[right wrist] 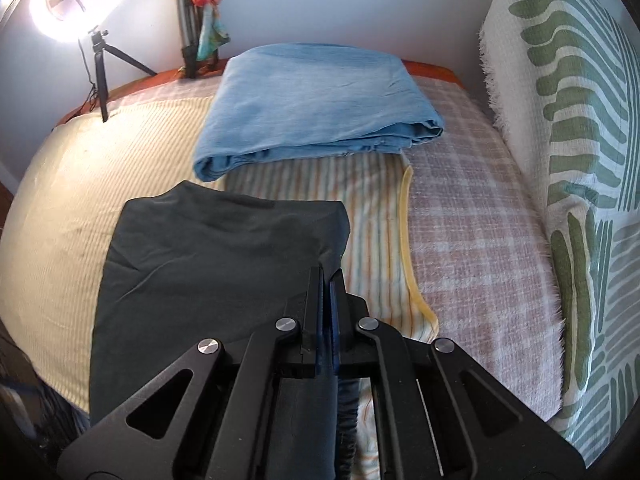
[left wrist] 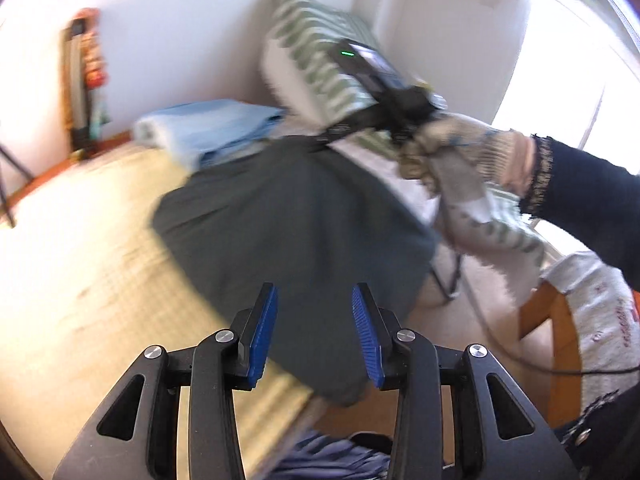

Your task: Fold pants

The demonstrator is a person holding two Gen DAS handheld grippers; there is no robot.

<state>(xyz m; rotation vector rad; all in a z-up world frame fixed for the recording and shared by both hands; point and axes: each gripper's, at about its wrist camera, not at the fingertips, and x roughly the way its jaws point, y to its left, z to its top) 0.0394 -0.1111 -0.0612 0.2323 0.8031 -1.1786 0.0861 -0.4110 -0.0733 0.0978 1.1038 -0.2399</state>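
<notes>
While the right gripper [right wrist: 327, 280] stays out of doubt, jaws pressed together on a corner of the pants [right wrist: 216, 248], the left gripper [left wrist: 314, 304] is parted with nothing between its blue pads [left wrist: 262, 332]; the dark cloth merely lies beyond and below them. No earlier view is needed to judge it free of the cloth now.

The pants lie on the bed [right wrist: 60, 184], doubled into a broad dark slab, just short of a folded blue garment [right wrist: 312, 100] and partly over a striped towel [right wrist: 372, 208]. A fold looks under way, the right side carrying its corner across.

Next, I judge, the left gripper must find a matching edge and close on it, or the right must lay its corner down square and let go.

From the left view, the gloved right hand [left wrist: 460, 152] reaches in from the right, wrist bent, gripper tipped steeply down at the far corner. Motion blur hides finer detail there.
</notes>
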